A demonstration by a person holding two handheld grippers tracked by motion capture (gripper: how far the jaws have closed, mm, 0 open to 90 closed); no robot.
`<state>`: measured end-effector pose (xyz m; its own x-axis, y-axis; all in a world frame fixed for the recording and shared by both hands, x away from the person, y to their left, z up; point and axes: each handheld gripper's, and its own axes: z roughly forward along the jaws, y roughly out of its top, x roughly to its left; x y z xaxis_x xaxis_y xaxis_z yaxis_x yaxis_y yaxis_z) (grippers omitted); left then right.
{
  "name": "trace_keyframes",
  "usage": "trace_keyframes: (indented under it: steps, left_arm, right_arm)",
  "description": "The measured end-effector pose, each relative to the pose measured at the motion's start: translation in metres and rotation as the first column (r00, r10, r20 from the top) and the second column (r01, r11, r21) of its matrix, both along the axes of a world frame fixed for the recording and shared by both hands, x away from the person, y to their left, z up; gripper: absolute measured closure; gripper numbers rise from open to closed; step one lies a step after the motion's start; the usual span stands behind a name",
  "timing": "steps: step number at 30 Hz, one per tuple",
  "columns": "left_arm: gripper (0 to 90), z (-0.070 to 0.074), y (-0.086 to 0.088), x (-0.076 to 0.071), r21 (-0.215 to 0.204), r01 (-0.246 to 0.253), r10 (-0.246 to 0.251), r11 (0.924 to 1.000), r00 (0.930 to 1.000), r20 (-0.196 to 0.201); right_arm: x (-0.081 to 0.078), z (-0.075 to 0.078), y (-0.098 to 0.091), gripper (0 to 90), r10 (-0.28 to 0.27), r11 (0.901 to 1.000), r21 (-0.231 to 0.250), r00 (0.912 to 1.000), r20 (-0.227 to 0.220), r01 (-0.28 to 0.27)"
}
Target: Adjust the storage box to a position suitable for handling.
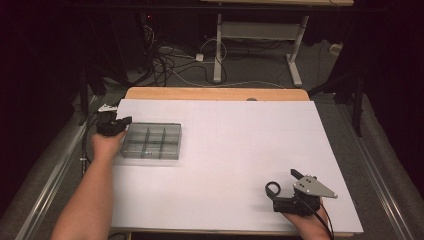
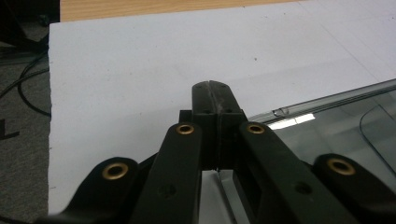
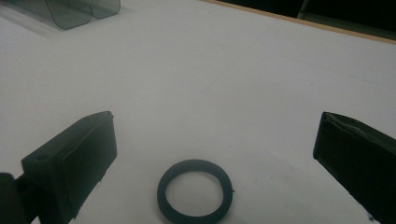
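Note:
A clear plastic compartment box (image 1: 150,141) lies at the left of the white table sheet (image 1: 240,150). My left gripper (image 1: 122,121) sits at the box's far left corner. In the left gripper view its jaws (image 2: 217,93) are pressed together, and a thin clear edge of the box (image 2: 336,126) runs out from between them. Near the front right, my right gripper (image 1: 286,190) rests on the sheet, pointing left. Its jaws (image 3: 215,126) stand wide apart. A black ring (image 3: 194,190) lies flat on the sheet between them, touching neither; it is also seen from above (image 1: 272,189).
The sheet covers a wooden table whose far edge (image 1: 215,93) shows bare wood. Beyond it, cables and a white desk frame (image 1: 257,45) stand on the floor. A corner of the clear box (image 3: 70,11) appears at the upper left of the right gripper view.

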<state>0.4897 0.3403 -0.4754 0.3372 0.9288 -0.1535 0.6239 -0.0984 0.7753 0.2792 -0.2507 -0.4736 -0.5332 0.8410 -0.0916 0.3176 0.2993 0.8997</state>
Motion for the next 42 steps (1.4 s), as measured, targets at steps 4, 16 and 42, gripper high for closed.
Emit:
trace_keyframes:
  steps: [4,16,42]
  left_arm:
    - [88.2,0.0,0.001,-0.001,-0.006,0.001,-0.001,1.0,1.0,-0.002]
    - [88.2,-0.002,-0.008,-0.009,-0.014,0.039,-0.039,0.9991,0.9991,0.013]
    - [88.1,0.0,-0.088,-0.043,0.013,0.219,-0.22,0.9756,0.9748,0.04]
  right_arm:
    - [0.0,0.0,0.001,0.0,0.0,1.0,0.0,1.0,0.0,0.0]
    - [0.0,-0.001,0.003,0.0,0.001,1.0,-0.003,1.0,-0.001,-0.001]
    - [-0.002,0.002,0.003,0.0,0.001,0.9999,0.014,1.0,0.005,-0.001]
